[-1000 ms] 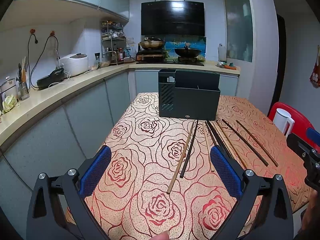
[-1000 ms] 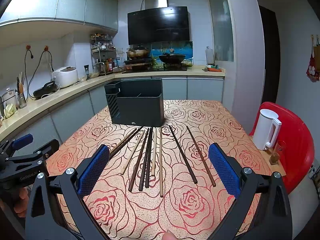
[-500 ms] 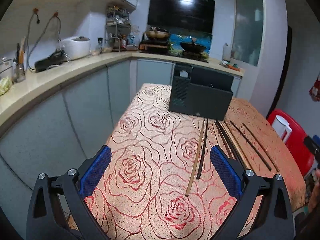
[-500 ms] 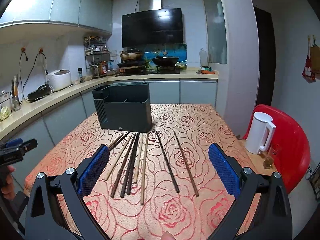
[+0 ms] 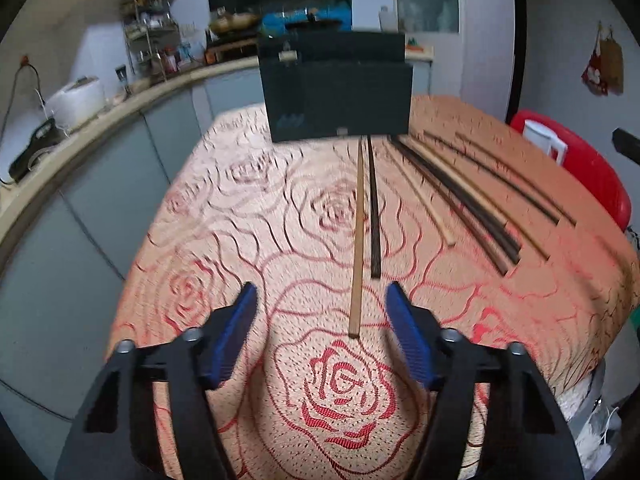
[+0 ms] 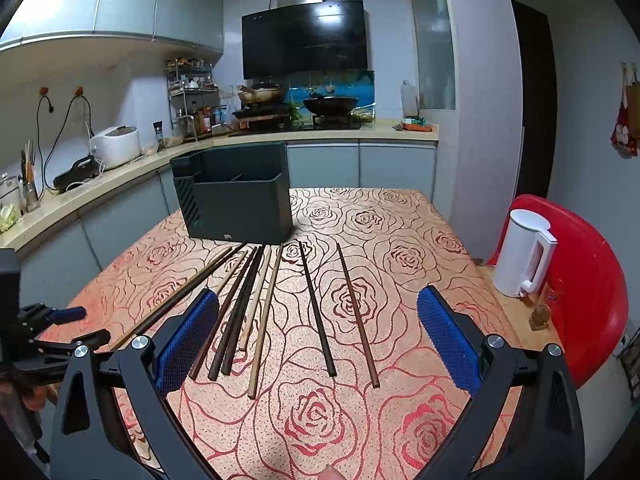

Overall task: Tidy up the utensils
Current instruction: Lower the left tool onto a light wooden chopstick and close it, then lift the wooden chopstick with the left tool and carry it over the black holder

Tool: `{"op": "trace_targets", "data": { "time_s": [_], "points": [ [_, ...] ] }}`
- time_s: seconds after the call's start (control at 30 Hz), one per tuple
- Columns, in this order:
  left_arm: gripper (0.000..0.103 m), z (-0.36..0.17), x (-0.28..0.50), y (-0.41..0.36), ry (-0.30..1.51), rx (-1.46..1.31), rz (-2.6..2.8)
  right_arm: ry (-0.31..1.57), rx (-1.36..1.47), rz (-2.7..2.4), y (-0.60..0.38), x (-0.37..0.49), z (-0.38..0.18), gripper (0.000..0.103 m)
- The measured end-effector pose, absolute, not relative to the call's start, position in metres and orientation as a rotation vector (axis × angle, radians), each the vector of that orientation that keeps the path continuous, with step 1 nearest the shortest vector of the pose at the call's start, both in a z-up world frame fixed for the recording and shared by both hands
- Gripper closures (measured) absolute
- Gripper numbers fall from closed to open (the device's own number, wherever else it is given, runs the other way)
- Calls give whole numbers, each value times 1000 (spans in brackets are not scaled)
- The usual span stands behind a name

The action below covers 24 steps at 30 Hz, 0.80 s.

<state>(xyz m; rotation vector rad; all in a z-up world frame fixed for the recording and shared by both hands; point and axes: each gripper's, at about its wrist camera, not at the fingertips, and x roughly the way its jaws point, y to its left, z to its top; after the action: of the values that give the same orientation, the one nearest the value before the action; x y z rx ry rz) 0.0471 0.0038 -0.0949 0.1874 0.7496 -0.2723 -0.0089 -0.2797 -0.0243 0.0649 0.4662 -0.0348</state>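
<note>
The chopsticks [image 6: 276, 308] lie loose on the rose-patterned table [image 6: 400, 240], fanned out from the front of the dark holder [image 6: 236, 196] at the far side toward the near edge. There are about 9 of them, some pale wood, some dark. The 2 leftmost, a pale stick [image 5: 358, 240] and a dark stick [image 5: 374, 216], lie just beside each other, a little apart from the rest.

The left gripper [image 5: 322, 336] points down at the near end of the pale stick. Its fingers [image 5: 236, 332] have just been closing and now stand at a middling gap, with the stick's tip just ahead of them and nothing pressed between the pads. The right gripper [image 6: 318, 344] hangs over the near ends of the main bunch, fingers [image 6: 188, 340] wide and empty.

Each stick is probably light, stiff and thin, with a smooth finish that may slip or roll under the pads. Lying flat on cloth, it offers little height to catch, so the fingers likely need to come down to the cloth, one on each side. The near end seems the best place to hold: it leaves the long far part free to tip into the holder. The snag is that a stick held by its end may swing or pivot. The dark stick lies close enough to be caught along with the pale one.
</note>
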Motion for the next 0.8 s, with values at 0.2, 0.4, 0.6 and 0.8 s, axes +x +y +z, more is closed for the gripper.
{"op": "trace_targets", "data": {
  "time_s": [0.2,0.4,0.6,0.8],
  "points": [
    [57,-112,59,0,807,192,-311,501,72,-34,-289,1,-37,7],
    [75,-114,60,-4,789,184,-344,519,74,-50,-303,5,-45,13],
    [96,-113,61,-2,794,159,-335,545,110,-81,-333,10,-51,27],
    [97,-110,64,11,807,117,-301,628,110,-87,-347,24,-74,48]
  ]
}}
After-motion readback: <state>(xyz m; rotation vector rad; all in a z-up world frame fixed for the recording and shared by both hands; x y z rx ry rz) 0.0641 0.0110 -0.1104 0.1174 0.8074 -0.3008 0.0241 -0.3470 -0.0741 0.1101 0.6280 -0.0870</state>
